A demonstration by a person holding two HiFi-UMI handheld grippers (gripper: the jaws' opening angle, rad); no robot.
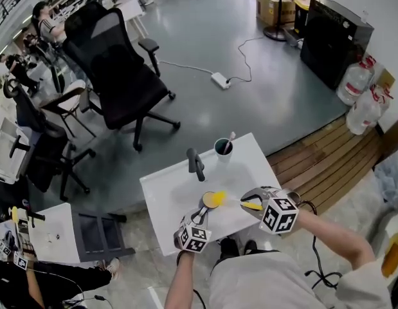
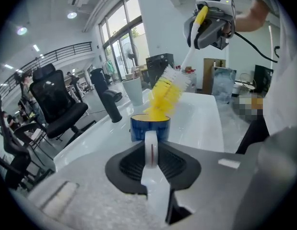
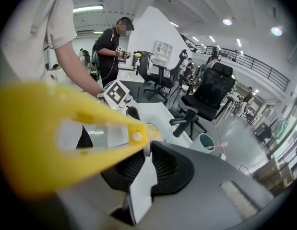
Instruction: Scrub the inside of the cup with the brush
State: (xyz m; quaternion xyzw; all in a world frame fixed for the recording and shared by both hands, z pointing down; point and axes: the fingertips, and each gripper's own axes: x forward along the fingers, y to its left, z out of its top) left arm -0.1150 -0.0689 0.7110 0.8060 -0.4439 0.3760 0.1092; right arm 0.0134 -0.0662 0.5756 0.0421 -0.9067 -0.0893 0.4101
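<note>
In the left gripper view a blue cup [image 2: 149, 127] with a white handle stands upright on the white table [image 2: 201, 123]. My left gripper [image 2: 151, 150] is shut on that handle. The brush [image 2: 163, 96] has yellow bristles whose lower end dips into the cup's mouth, and its shaft slants up to my right gripper [image 2: 209, 30]. In the right gripper view my right gripper [image 3: 144, 146] is shut on the brush's yellow handle [image 3: 66, 133]. From the head view both grippers are at the table's near edge, left gripper [image 1: 202, 212] and right gripper [image 1: 250, 203], with the yellow bristles [image 1: 215, 199] between them.
A black upright post [image 1: 195, 163] stands mid-table. A second, teal cup [image 1: 223, 147] with a stick in it sits at the far edge. Black office chairs [image 1: 121, 76] stand beyond the table. Wooden decking [image 1: 327, 153] and water bottles [image 1: 359, 95] are to the right.
</note>
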